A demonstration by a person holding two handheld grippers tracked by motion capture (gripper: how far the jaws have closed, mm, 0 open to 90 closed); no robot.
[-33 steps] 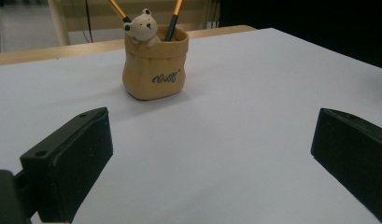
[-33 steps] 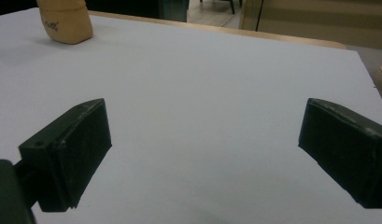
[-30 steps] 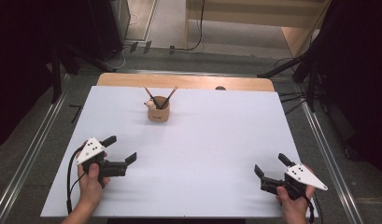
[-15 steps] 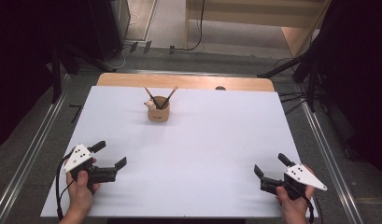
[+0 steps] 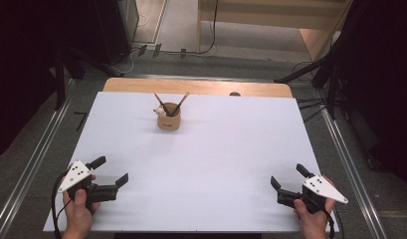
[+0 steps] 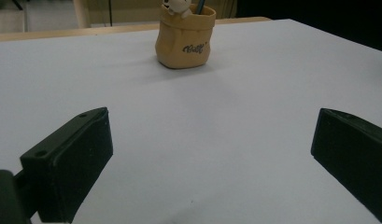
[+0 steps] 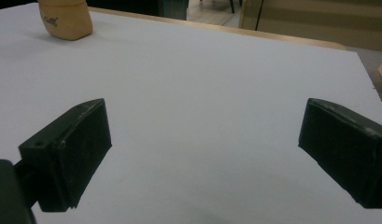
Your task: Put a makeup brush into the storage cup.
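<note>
Status: no handling under way. The left tool (image 5: 111, 172) sits low at the near left corner of the tabletop (image 5: 231, 164), jaws spread wide and empty. The right tool (image 5: 288, 180) sits at the near right corner, jaws likewise spread with nothing between them. Both are well apart from the only item on the surface.

Item: a small tan cup (image 5: 169, 119) stands upright near the far edge of the tabletop, somewhat left of centre. Two pencils (image 5: 180, 104) lean out of it in opposite directions, crossing low inside the mouth. A small pale figure (image 5: 161, 112) sits at its rim; detail too small to tell. In the left gripper view the cup (image 6: 185, 37) shows a soft, sack-like shape with dark lettering on its side; in the right gripper view its lower part (image 7: 66, 21) appears at the far left.

Judgement: work on the cup appears not yet begun. All of it is left: a reach across the tabletop, then a grasp on the cup or a pencil.
</note>
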